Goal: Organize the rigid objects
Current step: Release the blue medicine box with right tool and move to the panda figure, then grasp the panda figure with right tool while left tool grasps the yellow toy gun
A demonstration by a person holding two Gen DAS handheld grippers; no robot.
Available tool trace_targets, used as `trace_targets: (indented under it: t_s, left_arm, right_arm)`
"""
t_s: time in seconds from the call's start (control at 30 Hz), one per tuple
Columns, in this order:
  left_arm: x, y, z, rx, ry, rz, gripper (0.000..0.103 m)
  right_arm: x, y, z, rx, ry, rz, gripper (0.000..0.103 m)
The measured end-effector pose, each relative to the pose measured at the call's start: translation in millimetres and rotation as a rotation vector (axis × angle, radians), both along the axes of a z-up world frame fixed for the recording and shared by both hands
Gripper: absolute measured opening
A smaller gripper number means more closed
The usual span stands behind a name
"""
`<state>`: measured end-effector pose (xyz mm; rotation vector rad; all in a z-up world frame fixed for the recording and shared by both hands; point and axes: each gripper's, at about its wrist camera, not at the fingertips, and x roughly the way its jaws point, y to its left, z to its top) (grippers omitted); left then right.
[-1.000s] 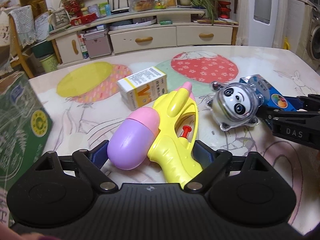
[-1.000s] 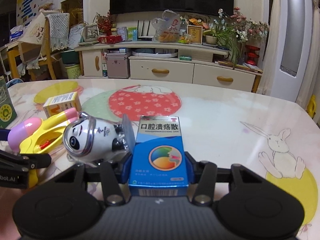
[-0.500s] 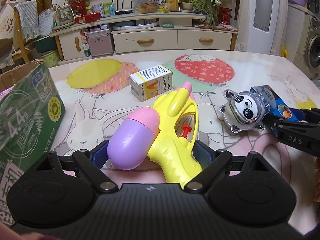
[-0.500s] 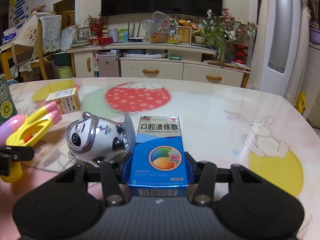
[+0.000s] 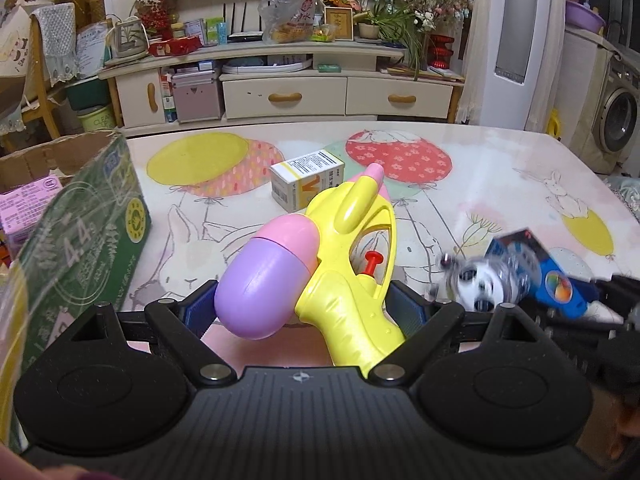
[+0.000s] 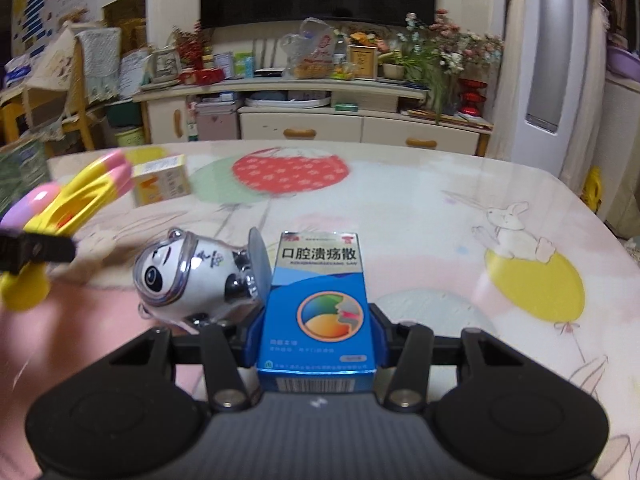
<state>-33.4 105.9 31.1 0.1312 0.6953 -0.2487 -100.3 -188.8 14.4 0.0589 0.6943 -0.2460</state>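
1. My left tongs (image 5: 304,308) are clamped on the toy water gun (image 5: 352,264). It is yellow, with a pink and purple tank and a red trigger. Its pink tip points away from me, over the table (image 5: 480,168).
2. My right tongs (image 6: 318,330) are squeezed tight on the blue box (image 6: 320,304). The box lies flat between the two blue pads, with its picture side up.
3. The panda toy (image 6: 180,280) is white with a clear shell. It is pressed against the left side of the blue box. I cannot tell if it sits on the table or is lifted up with the box.
4. In the left camera the panda toy (image 5: 480,280) and blue box (image 5: 556,284) look blurry, off to the right of the water gun.
5. A small yellow and white box (image 5: 306,184) lies on the table, just behind the water gun's tip.
6. A big green carton (image 5: 80,240) stands at the left edge of the table. It is open on top, with a pink pack (image 5: 24,204) inside.
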Motion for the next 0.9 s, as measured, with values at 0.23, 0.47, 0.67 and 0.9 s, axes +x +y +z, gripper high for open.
trace_targets:
  t_s: [0.23, 0.47, 0.67, 0.9]
  left_arm:
    - [-9, 12, 11, -0.031, -0.018, 0.0, 0.103]
    - [-15, 24, 19, -0.057, -0.02, -0.007, 0.103]
    - [-21, 27, 23, -0.078, -0.027, -0.004, 0.103]
    - [-20, 32, 25, -0.094, -0.028, 0.008, 0.103]
  right_arm:
    - [-9, 13, -1, -0.011, 0.022, 0.055, 0.052]
    - [-28, 34, 12, -0.127, -0.001, 0.089, 0.084]
    - [-22, 65, 24, -0.247, 0.002, 0.302, 0.088]
    - [17, 81, 18, -0.376, 0.079, 0.519, 0.086]
